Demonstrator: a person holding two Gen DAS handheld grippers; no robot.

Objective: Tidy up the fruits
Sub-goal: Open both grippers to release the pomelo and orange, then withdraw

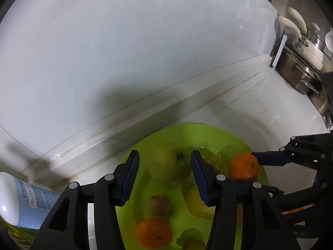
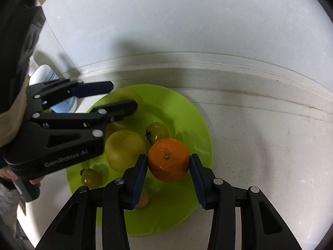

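Observation:
A lime-green plate [image 1: 187, 128] [image 2: 200, 125] on the white counter holds several fruits. My left gripper [image 1: 165, 153] [image 2: 123, 94] hovers open over it, its blue pads on either side of a green apple [image 1: 169, 161] [image 2: 124, 150] without pressing on it. My right gripper [image 2: 168, 156] is shut on an orange mandarin [image 2: 168, 160] [image 1: 244, 165] at the plate's right side; whether the mandarin rests on the plate I cannot tell. Also on the plate are a second mandarin [image 1: 154, 232], a brown kiwi-like fruit [image 1: 158, 206], a yellow fruit [image 1: 199, 206] and green tomatoes [image 2: 158, 132] [image 2: 90, 176].
A white and blue bottle [image 1: 20, 200] [image 2: 44, 73] stands just left of the plate. Steel pots and cream-handled pans [image 1: 301, 62] are stacked at the far right. The wall and its low ledge [image 1: 124, 120] run close behind the plate. A person's hand [image 2: 8, 173] holds the left gripper.

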